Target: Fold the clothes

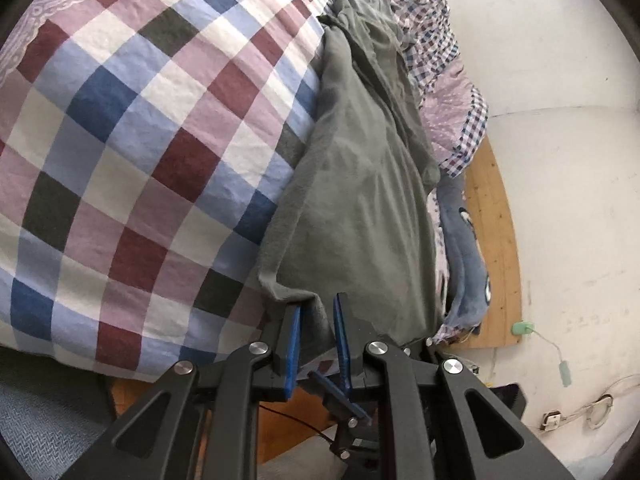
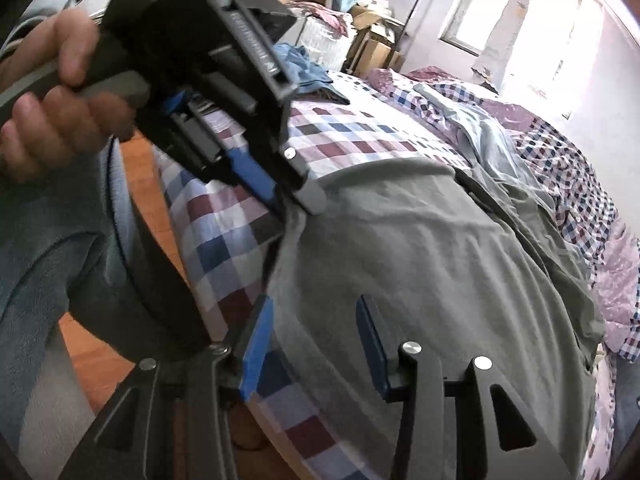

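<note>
Checked bed (image 1: 120, 140); white wall (image 1: 560, 60); bright window (image 2: 520, 12)

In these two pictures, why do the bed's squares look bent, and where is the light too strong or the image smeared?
Left wrist view: the fisheye lens curves the checked quilt cover, and the white wall washes out at top right. Right wrist view: the bright window is blown out, and the hand holding the left tongs, close to the lens, is soft; the grey-green cotton garment stays fairly sharp.
</note>
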The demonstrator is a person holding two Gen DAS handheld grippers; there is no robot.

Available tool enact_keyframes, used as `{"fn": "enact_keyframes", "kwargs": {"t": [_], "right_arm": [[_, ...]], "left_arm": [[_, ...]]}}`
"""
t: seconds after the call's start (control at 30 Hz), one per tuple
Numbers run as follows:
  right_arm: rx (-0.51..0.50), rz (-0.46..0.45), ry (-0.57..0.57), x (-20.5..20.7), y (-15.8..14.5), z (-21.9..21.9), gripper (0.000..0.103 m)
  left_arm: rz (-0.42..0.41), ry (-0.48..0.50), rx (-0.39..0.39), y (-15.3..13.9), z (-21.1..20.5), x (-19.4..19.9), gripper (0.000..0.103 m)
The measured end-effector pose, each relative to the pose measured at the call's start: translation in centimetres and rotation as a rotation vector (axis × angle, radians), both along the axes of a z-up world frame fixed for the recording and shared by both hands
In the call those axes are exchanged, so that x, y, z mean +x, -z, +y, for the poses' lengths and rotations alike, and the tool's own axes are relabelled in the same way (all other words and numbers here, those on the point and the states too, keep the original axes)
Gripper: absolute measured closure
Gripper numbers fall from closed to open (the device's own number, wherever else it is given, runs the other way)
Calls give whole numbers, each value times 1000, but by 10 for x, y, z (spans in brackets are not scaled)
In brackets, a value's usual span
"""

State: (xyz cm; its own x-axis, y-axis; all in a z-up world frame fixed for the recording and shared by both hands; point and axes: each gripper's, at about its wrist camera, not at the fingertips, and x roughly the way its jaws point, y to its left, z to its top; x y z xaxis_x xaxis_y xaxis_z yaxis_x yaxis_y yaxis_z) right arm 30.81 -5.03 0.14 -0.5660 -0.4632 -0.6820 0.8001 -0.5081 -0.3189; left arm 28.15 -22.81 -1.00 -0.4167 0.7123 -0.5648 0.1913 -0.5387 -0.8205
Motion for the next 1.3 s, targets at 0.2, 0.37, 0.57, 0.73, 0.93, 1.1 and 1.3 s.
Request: {"fn": "enact_keyframes", "kwargs": {"t": [0.2,0.37,0.57,0.73,0.93,1.1,1.3], "right_arm": [[-2,3,-17,-3,3,-15,57],[24,68,8,-1,4,-21,57],[25,98,-30,10,0,-22,57],[38,101,-56,18,3,-27,57],[66,94,-7,8,11,-31,57],[99,138,16,9,18,-38,57],[117,175,-6,14,24,-52,69]], "left_arm": [[6,-8,21,0,-5,-2,87],[18,-28,43,3,-13,2,87],[31,-20,51,2,-10,-1,87],[25,-17,37,2,-7,-4,87],[25,-22,35,1,-8,-5,87],[23,-25,29,1,-8,-5,87],[21,-29,20,1,-8,-5,87]]}}
